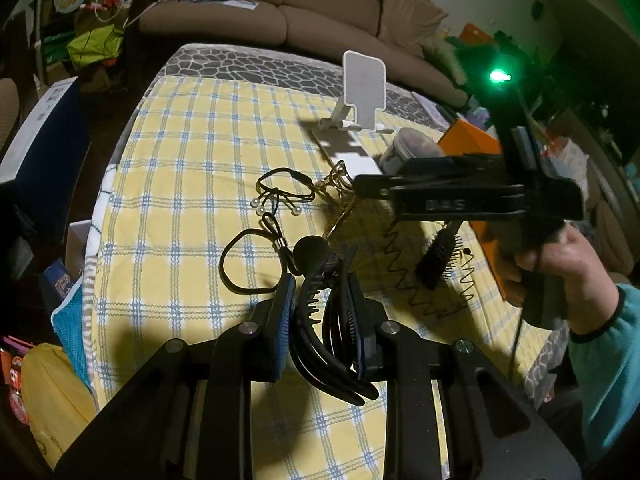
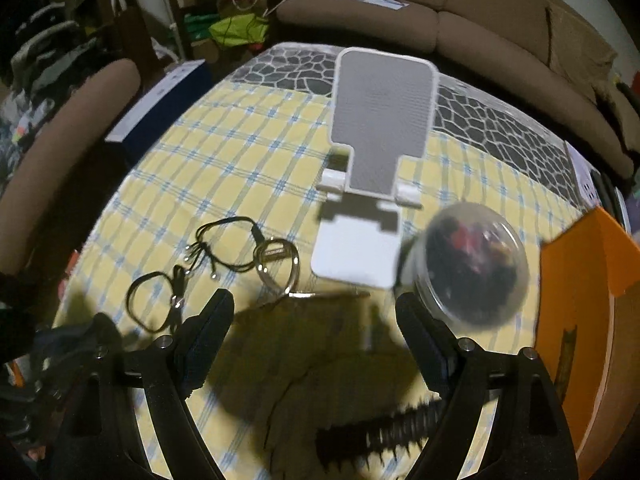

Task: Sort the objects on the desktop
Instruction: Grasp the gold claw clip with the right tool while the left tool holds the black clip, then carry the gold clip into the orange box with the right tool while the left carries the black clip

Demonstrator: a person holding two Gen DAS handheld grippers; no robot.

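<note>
Black plastic, the claw hair clip (image 1: 320, 304) sits clenched in our left gripper (image 1: 324, 312) above the table's (image 1: 180, 140) near edge, while our right gripper (image 2: 316, 320) gapes empty, so we keep the squeeze steady.

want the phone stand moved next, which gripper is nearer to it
Right. The right gripper, jaws open, hovers just short of the white phone stand, facing it. The left gripper sits farther back, shut on a black hair clip.
</note>
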